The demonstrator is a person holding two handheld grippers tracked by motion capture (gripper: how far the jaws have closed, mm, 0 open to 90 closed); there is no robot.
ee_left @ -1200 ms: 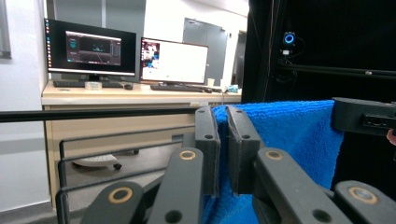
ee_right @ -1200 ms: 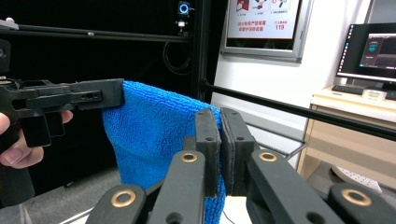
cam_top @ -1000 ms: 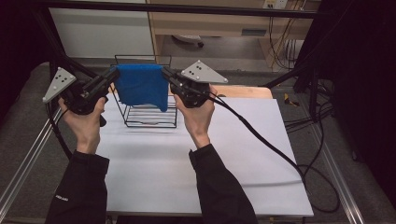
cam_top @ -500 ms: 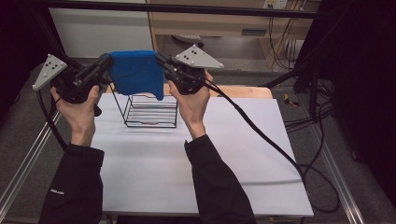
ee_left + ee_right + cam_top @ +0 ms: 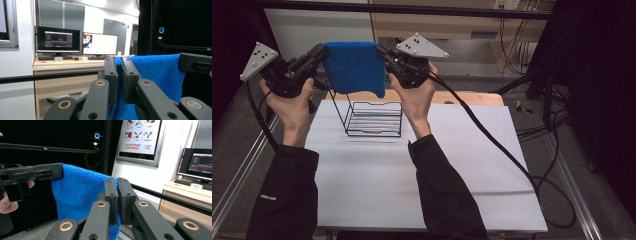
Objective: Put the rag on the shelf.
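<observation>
Up above the table's far left part, the blue cloth (image 5: 354, 67) hangs stretched between the two grippers, clear of everything beneath it. The left gripper (image 5: 316, 54) is clamped on the cloth's left top corner; in the left gripper view its jaws stand almost together with blue terry pinched between them (image 5: 119, 75). The right gripper (image 5: 384, 55) is clenched on the opposite top corner, and the right gripper view shows the same pinch, with the cloth (image 5: 80, 192) draping down to the left of its jaws. The top edge of the cloth runs roughly level from one gripper to the other, and the lower edge hangs free. Below it, a black wire rack (image 5: 372, 117) stands on the white table (image 5: 462, 165) near the far edge, left of the middle.
</observation>
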